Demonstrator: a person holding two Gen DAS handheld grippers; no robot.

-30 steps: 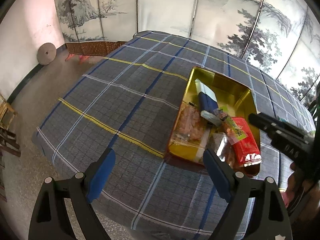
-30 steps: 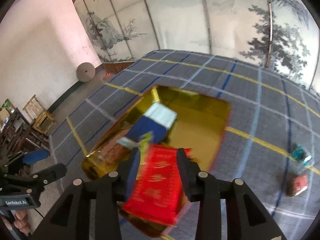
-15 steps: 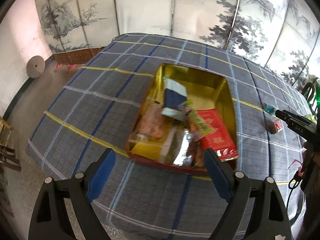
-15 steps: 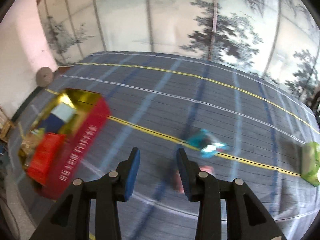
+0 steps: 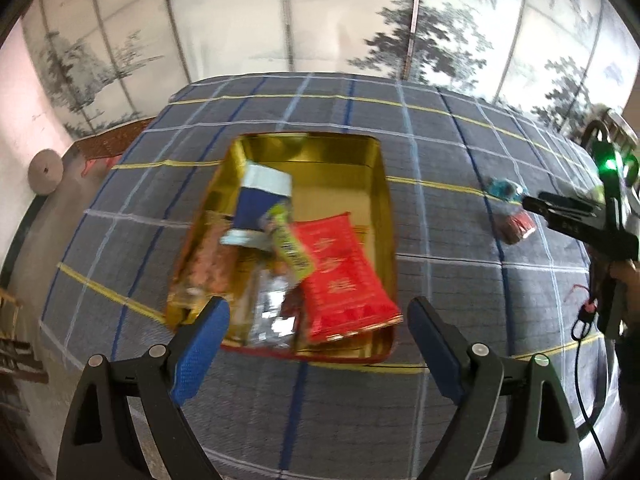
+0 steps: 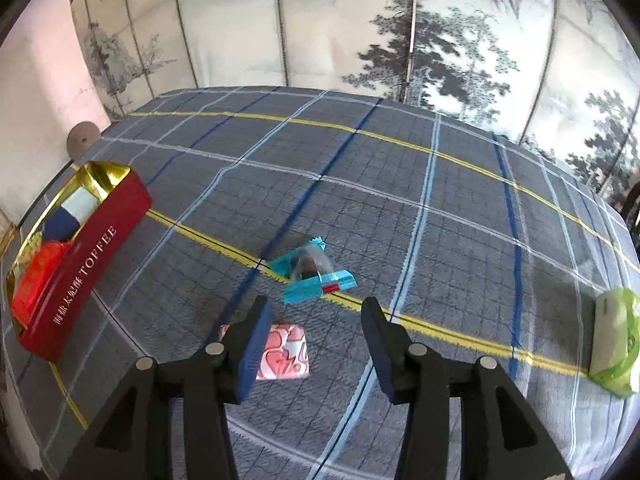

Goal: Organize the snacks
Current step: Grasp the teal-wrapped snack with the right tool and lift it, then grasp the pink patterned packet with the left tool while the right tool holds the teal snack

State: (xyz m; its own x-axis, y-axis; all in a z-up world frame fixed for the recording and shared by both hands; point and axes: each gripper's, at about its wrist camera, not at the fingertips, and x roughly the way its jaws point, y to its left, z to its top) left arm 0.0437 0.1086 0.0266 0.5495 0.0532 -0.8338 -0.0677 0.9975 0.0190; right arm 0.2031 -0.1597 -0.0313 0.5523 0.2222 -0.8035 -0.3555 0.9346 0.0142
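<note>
Right tongs (image 6: 316,322) opening, empty, left tongs (image 5: 316,322) wide, empty, three loose snacks, one tin (image 6: 86,256)

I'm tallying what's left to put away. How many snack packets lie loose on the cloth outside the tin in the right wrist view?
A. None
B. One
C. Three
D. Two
C: a teal packet, a pink packet and a green packet all lie on the checked cloth, apart from the red toffee tin at the left.
</note>
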